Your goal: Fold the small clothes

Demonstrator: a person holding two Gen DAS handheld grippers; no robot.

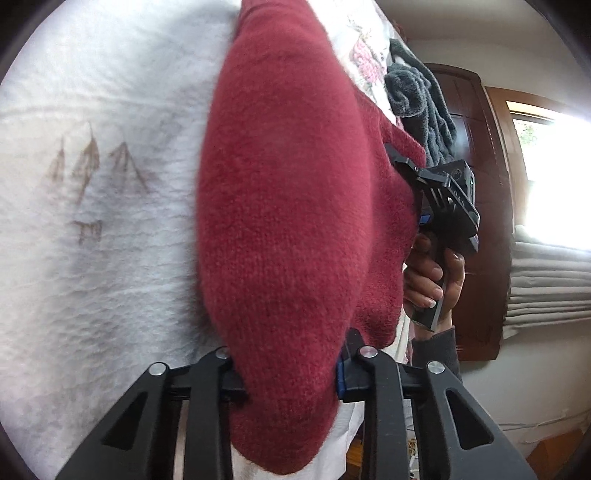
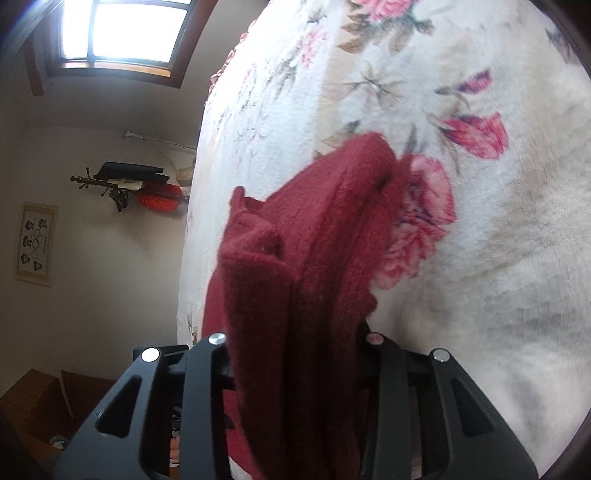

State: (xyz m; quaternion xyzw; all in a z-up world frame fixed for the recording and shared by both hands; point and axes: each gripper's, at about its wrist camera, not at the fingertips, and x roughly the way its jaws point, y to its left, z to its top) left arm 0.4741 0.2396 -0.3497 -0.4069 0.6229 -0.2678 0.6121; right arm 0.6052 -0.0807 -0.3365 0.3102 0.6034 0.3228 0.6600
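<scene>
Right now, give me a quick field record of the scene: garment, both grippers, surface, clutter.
garment: red knit sweater, lifted and bunched, not yet folded flat
left gripper: shut on the sweater, cloth draped over the fingers
right gripper: shut on the sweater; also seen from the left wrist view at the sweater's far edge, held by a hand
surface: white blanket with floral print
clutter: grey towel heaped on the blanket beyond the sweater
background: window, bright

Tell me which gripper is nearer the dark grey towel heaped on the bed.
Right. The right gripper, clamped on the red sweater, sits just below the grey towel. The left gripper holds the sweater's other end, farther away.
</scene>
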